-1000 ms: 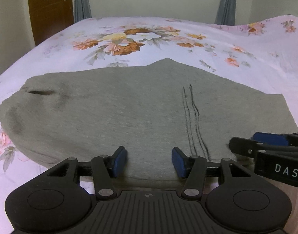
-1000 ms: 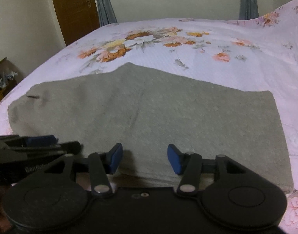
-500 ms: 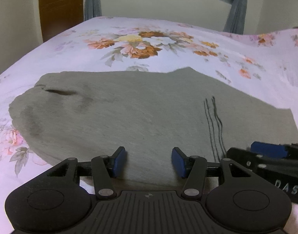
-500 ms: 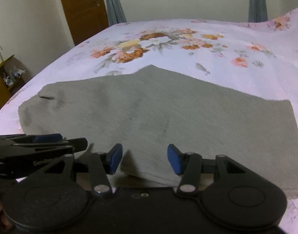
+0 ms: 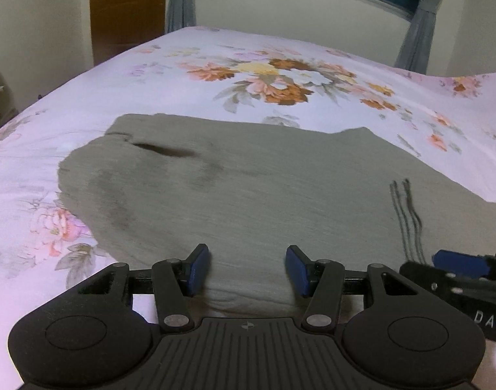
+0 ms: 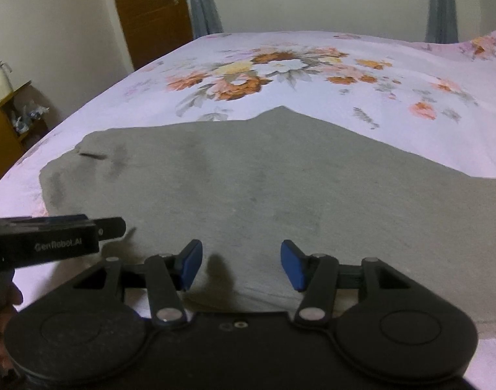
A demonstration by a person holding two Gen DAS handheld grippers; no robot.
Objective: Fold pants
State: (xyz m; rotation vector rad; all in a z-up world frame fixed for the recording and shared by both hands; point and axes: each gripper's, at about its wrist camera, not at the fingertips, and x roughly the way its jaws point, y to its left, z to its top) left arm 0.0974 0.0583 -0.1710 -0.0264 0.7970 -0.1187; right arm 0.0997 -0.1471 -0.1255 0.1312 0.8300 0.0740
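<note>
Grey pants (image 5: 264,201) flat on bed (image 5: 150,74), both grippers' fingers (image 5: 199,269) spread wide, holding nothing

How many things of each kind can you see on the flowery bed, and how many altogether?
Grey knit pants, spread flat: 1
Black two-finger grippers with blue pads, both open near the pants' front edge: 2, the left gripper and the right gripper
Pink floral bedsheet under it all: 1
Total: 4
</note>
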